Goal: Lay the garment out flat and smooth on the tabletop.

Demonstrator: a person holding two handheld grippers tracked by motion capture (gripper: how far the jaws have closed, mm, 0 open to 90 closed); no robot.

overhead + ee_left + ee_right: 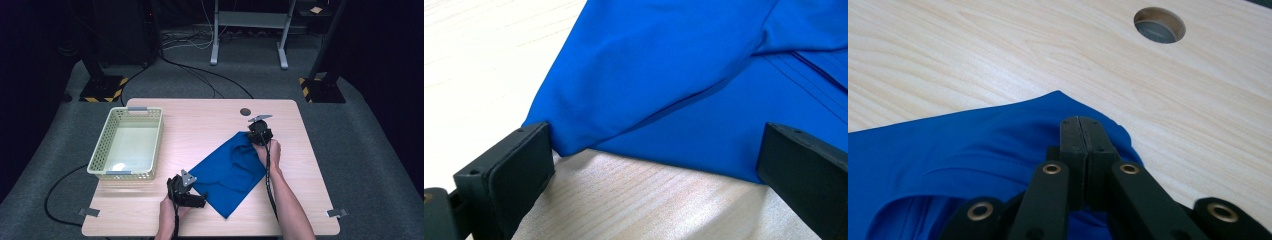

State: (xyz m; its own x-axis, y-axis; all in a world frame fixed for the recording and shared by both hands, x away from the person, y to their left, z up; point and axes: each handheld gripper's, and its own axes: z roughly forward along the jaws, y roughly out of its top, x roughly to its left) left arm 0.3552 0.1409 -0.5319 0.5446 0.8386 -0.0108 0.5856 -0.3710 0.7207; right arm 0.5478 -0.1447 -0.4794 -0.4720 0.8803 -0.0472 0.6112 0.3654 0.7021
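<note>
A blue cloth [230, 170] lies folded across the right half of the wooden table [200, 120]. My right gripper [258, 136] sits at the cloth's far corner. In the right gripper view its jaws [1080, 125] are pressed together, with the blue cloth [948, 145] bunched around their tips. My left gripper [199, 200] is at the near left edge of the cloth. In the left gripper view that gripper [656, 150] stands wide open, low over the table, and a folded corner of the cloth [664, 60] lies just ahead, between its jaws.
A pale yellow-green plastic basket [100, 150] stands empty on the left side of the table. A round cable hole [245, 111] lies in the tabletop just beyond the right gripper. Bare wood surrounds the cloth on every side.
</note>
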